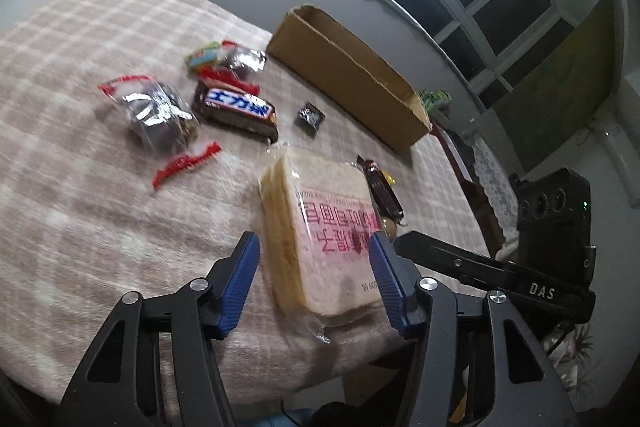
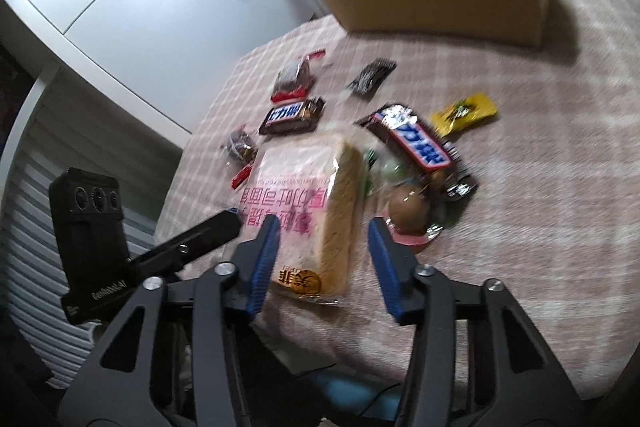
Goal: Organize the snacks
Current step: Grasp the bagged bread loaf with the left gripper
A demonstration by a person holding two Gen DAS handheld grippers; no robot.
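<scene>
Both tongs, left tongs (image 1: pixel 314 279) and right tongs (image 2: pixel 322 259), stand apart and tilt downward over the wrapped bread loaf (image 1: pixel 332 239) at the near edge of the checked tabletop (image 1: pixel 80 187), each straddling it with no pad seen pressing. By the look of it, the step in hand is the first pickup. Next, the blue pads must meet the wrapper's sides before a lift toward the empty cardboard box (image 2: pixel 440 3), far beyond the tongs. A chocolate bar (image 1: pixel 236 111) lies ahead of the left tongs.
</scene>
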